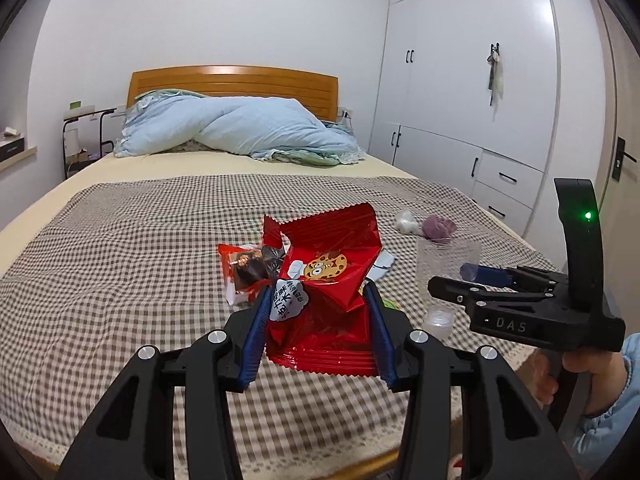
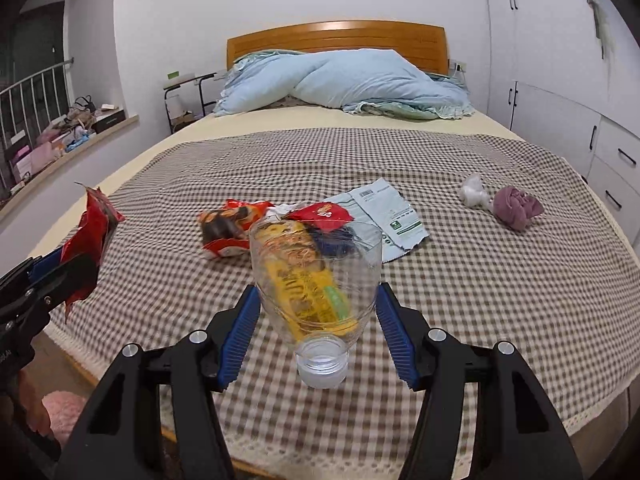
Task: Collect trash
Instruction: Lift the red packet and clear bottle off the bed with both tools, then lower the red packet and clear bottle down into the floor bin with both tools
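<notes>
A crumpled red cookie wrapper (image 1: 332, 268) stands up between the blue pads of my left gripper (image 1: 320, 320), which is shut on it above the checked bedspread (image 1: 120, 264). From the right wrist view this wrapper (image 2: 94, 232) and the left gripper (image 2: 60, 272) show at the left edge. My right gripper (image 2: 316, 320) is shut on a clear cut-off plastic bottle (image 2: 316, 276), with the neck and cap toward the camera. The same bottle (image 1: 448, 260) and the right gripper (image 1: 460, 280) appear at the right of the left wrist view. A yellow wrapper shows through the bottle.
On the bedspread (image 2: 480, 280) lie a red-brown snack packet (image 2: 226, 232), a small red wrapper (image 2: 320, 212), a grey mailer bag (image 2: 390, 212), a white tissue wad (image 2: 474, 192) and a purple cloth wad (image 2: 516, 206). A blue duvet (image 2: 340, 80) lies by the headboard. White wardrobes (image 1: 460, 100) line the right.
</notes>
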### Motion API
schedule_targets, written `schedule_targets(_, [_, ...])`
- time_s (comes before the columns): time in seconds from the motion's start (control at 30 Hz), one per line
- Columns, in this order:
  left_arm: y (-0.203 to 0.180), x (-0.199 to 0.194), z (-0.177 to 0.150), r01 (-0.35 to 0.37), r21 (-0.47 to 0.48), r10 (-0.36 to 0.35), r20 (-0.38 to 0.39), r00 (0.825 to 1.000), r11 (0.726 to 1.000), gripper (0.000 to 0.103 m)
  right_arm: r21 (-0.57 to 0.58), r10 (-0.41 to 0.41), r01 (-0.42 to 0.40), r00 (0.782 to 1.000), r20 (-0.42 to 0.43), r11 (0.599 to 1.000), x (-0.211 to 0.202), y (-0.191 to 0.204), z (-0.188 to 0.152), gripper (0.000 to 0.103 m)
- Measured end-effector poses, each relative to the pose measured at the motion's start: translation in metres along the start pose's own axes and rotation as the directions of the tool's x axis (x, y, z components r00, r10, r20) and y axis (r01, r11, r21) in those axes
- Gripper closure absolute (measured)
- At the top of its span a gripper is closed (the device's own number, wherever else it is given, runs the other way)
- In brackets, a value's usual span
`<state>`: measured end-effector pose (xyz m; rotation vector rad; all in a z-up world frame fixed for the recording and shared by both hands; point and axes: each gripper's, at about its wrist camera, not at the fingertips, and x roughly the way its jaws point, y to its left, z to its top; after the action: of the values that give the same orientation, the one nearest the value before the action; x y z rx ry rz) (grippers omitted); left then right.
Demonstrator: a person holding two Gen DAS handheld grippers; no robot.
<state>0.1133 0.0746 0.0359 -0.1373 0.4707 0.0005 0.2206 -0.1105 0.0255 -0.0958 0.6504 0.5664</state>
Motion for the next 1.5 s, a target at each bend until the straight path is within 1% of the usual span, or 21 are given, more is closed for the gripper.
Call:
schedule_targets(0.27, [-0.013,-0.022,-0.015,0.007,0.011,-0.006,-0.028,1.000,1.000,0.060,-0.003,0.042,-0.042,0.998,0.041,0.999,-0.028,0.003,-0.020,0.045])
schedule_targets(0.43, [-0.015,-0.033,-0.026,0.034,-0.012,-0.035,-0.052,0.998,0.999,0.060,-0.025,0.071,-0.070,0.996,0.049,0.997,-0.045,0.006,-0.037,0.045])
schedule_targets(0.53, [-0.013,-0.039,-0.035,0.054,-0.019,-0.055,-0.066,0.996,0.998,0.060,-0.039,0.077,-0.076,0.996,0.044,0.996,-0.056,0.008,-0.047,0.045])
schedule_targets(0.77, [-0.019,-0.052,-0.055,0.077,0.002,-0.077,-0.092,0.993,0.997,0.060,-0.053,0.074,-0.072,0.996,0.056,0.996,-0.082,0.012,-0.068,0.045])
schedule_targets(0.97, [-0.023,-0.057,-0.071,0.095,0.014,-0.092,-0.124,0.988,0.995,0.060,-0.058,0.088,-0.086,0.995,0.041,0.995,-0.096,0.016,-0.085,0.045])
schedule_targets(1.13, [-0.026,-0.057,-0.085,0.118,0.008,-0.115,-0.163,0.980,0.993,0.060,-0.069,0.090,-0.089,0.996,0.017,0.994,-0.103,0.020,-0.102,0.045])
schedule_targets(1.5, [-0.032,-0.054,-0.123,0.117,0.034,-0.105,-0.249,0.963,0.993,0.060,-0.064,0.098,-0.100,0.995,-0.034,0.993,-0.107,0.026,-0.135,0.045])
